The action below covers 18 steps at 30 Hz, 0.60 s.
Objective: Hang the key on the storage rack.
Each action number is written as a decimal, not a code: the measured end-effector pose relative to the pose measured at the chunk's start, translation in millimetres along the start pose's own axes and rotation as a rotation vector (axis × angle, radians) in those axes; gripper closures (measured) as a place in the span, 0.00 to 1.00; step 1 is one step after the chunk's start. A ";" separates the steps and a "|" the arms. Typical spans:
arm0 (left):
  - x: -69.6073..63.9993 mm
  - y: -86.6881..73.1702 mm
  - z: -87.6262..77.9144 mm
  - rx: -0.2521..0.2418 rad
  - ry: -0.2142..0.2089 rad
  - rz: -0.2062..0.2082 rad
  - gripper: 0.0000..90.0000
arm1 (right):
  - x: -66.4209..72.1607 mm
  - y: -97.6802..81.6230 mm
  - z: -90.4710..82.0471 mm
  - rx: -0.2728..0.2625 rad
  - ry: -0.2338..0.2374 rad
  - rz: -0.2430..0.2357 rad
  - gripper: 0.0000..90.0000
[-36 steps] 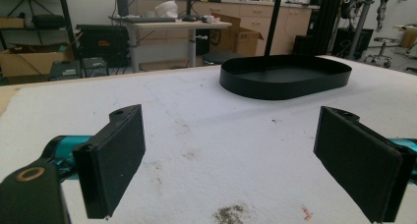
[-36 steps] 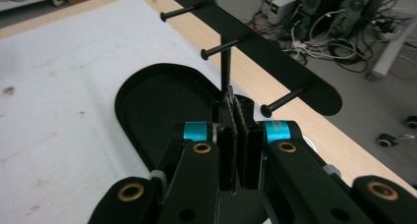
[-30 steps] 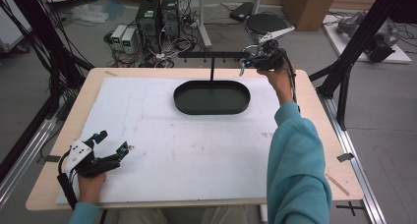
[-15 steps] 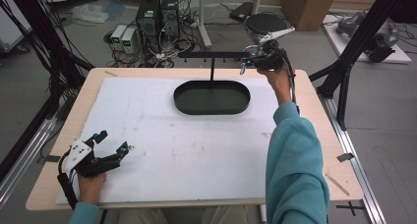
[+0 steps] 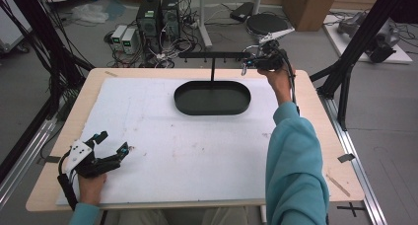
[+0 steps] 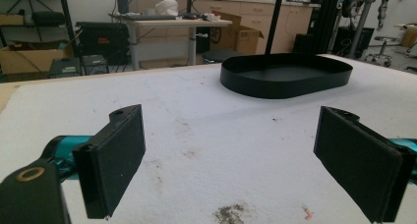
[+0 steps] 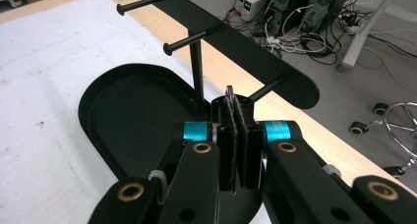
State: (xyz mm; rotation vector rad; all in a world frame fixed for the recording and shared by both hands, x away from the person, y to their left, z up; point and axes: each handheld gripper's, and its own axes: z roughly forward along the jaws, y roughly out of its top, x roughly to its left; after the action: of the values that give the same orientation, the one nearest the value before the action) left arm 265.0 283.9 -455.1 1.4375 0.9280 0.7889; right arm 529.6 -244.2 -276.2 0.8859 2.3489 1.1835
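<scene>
In the high view, a black oval tray [image 5: 212,110] is seen at the far middle of the white mat [image 5: 197,156], with a post rising from its back edge to a crossbar [image 5: 212,54] of pegs. The right gripper [image 5: 246,64] is held up beyond the tray's far right end, at the end of the crossbar. The left gripper [image 5: 112,142] is rested well apart from the tray, at the mat's near left corner, jaws spread wide.

In the left gripper view, both pads are shown far apart with nothing between them; the tray lies ahead.

In the right gripper view, the jaws are pressed together above the tray's end on a thin small piece [image 7: 229,92], just beside the last peg [image 7: 268,89]. What it is cannot be told. It is judged light, stiff and slippery; it is best pinched on its flat faces, with its top left free for the peg.
</scene>
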 end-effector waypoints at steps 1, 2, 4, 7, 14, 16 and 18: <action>0.0 0.0 0.0 0.000 0.000 0.000 0.14 | -0.6 -0.2 0.1 -0.004 -0.001 -0.002 0.99; -0.1 0.0 0.1 -0.001 0.000 -0.001 0.14 | -1.2 -0.3 0.5 -0.007 0.000 -0.003 0.99; 0.0 0.0 0.0 0.000 0.000 0.000 0.14 | -1.0 -0.4 1.4 -0.003 -0.004 -0.003 0.99; -0.1 0.0 0.1 0.000 0.000 -0.003 0.14 | -1.4 -0.5 2.7 -0.003 -0.008 -0.007 0.99; 0.3 0.1 0.1 0.004 0.000 -0.001 0.14 | -2.9 -1.1 3.1 0.002 -0.015 -0.005 0.99; 0.3 0.2 0.1 0.005 0.000 0.000 0.14 | -3.4 -1.2 3.5 0.001 -0.013 -0.003 0.99; 0.2 0.1 0.1 0.004 0.000 -0.001 0.14 | -4.1 -1.5 3.8 0.003 -0.016 -0.002 0.99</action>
State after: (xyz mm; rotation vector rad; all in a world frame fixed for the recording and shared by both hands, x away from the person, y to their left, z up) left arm 265.3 284.1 -455.0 1.4410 0.9305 0.7863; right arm 534.2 -245.4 -279.5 0.8899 2.3390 1.1683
